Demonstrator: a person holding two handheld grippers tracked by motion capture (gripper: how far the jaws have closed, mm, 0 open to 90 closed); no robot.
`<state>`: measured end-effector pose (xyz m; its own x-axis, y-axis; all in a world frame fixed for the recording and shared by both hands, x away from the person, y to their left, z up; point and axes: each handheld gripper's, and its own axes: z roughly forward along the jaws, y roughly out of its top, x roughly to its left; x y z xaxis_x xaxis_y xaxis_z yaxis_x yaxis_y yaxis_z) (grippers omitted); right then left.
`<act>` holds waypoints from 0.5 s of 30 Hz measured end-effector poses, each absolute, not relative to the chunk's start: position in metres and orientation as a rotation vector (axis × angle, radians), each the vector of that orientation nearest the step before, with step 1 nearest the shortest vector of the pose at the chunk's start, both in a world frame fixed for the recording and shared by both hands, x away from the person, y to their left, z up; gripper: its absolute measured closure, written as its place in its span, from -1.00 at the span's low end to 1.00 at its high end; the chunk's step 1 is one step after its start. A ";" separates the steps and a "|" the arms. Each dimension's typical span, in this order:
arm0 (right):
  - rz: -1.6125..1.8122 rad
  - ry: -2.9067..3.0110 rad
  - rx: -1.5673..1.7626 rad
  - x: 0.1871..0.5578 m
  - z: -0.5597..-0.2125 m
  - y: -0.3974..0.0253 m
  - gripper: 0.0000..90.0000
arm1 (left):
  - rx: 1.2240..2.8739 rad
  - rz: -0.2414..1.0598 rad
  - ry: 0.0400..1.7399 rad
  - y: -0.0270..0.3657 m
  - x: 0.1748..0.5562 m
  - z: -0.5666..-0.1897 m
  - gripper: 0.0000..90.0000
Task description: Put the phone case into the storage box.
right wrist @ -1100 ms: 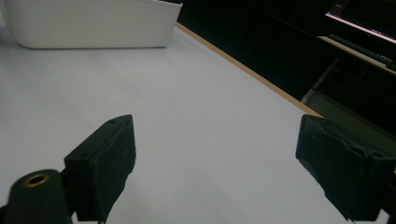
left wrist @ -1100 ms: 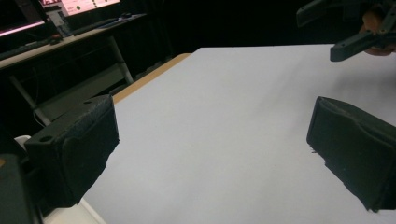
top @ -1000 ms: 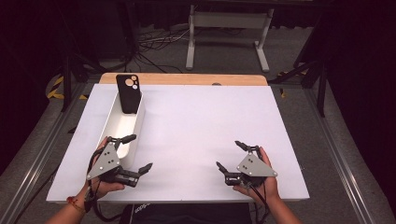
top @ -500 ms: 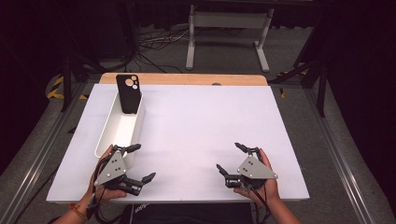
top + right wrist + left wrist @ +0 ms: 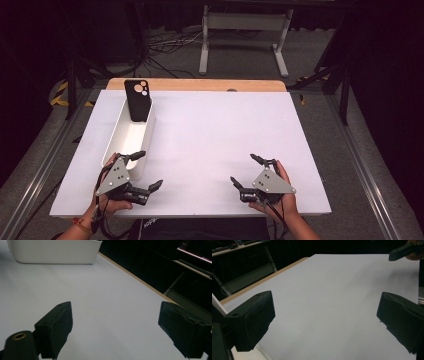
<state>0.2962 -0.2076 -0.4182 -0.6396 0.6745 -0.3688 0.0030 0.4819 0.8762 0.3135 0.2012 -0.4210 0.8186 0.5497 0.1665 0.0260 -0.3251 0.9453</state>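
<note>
- Left claw spread, empty, beside the white bin's near end.
- Right claw spread, empty, over the bare white worktop.
- Black phone case stands upright at the bin's far end.

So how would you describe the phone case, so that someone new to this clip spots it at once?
Start at the white table and find the long white bin on its left side. At the bin's far end, a black phone case stands upright, leaning on the end wall. It is the bin's one dark item, with round camera cutouts near its top.
</note>
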 end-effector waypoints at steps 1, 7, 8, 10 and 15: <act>1.187 2.008 0.560 0.296 -0.419 -0.207 -0.71 | 1.844 0.571 0.434 0.201 0.313 -0.421 -0.95; 1.181 1.990 0.563 0.296 -0.418 -0.212 -0.71 | 1.847 0.582 0.447 0.201 0.313 -0.420 -0.95; 1.186 1.986 0.571 0.296 -0.418 -0.214 -0.71 | 1.849 0.582 0.450 0.202 0.313 -0.421 -0.95; 1.187 1.985 0.577 0.296 -0.418 -0.215 -0.71 | 1.854 0.577 0.448 0.202 0.313 -0.421 -0.95; 1.187 1.995 0.579 0.296 -0.418 -0.217 -0.70 | 1.852 0.586 0.472 0.202 0.313 -0.422 -0.94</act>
